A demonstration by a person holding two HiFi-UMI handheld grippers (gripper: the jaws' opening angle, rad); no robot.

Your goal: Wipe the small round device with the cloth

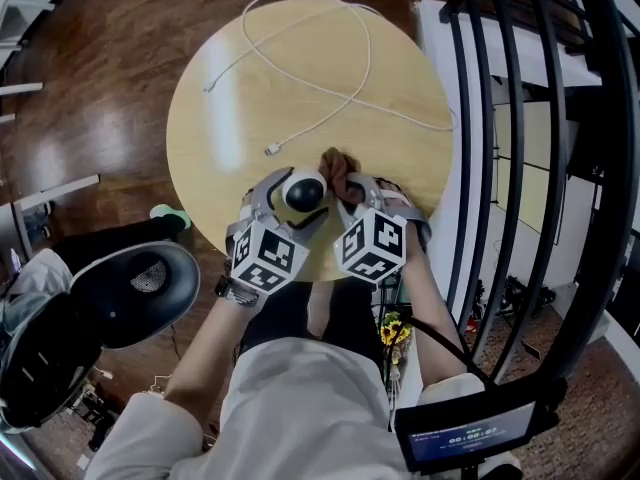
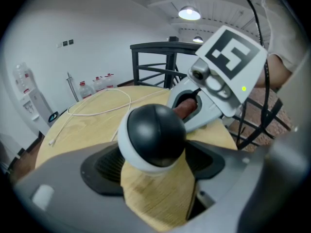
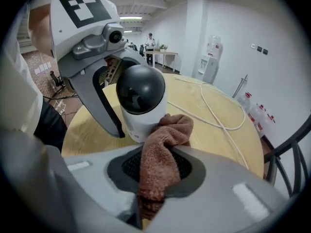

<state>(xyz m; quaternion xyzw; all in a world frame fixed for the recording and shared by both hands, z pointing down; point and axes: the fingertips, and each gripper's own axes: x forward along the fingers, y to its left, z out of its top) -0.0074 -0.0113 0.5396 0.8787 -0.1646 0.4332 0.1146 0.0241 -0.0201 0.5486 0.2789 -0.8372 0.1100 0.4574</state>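
The small round device [image 1: 304, 192], a white body with a black dome, stands near the front edge of the round wooden table [image 1: 220, 118]. My left gripper [image 1: 298, 202] has its two jaws set against the device's sides [image 2: 153, 137]. A brown terry cloth [image 3: 163, 149] is pinched in my right gripper [image 3: 155, 176], and its bunched end presses on the lower right of the device's white body [image 3: 142, 98]. In the head view the cloth [image 1: 338, 171] sits just right of the device, with the right gripper [image 1: 348, 194] behind it.
A white charging cable [image 1: 330, 88] loops over the far half of the table. A black metal railing [image 1: 540, 118] runs along the right. A black round stool [image 1: 100, 308] stands at the lower left, beside the person's legs.
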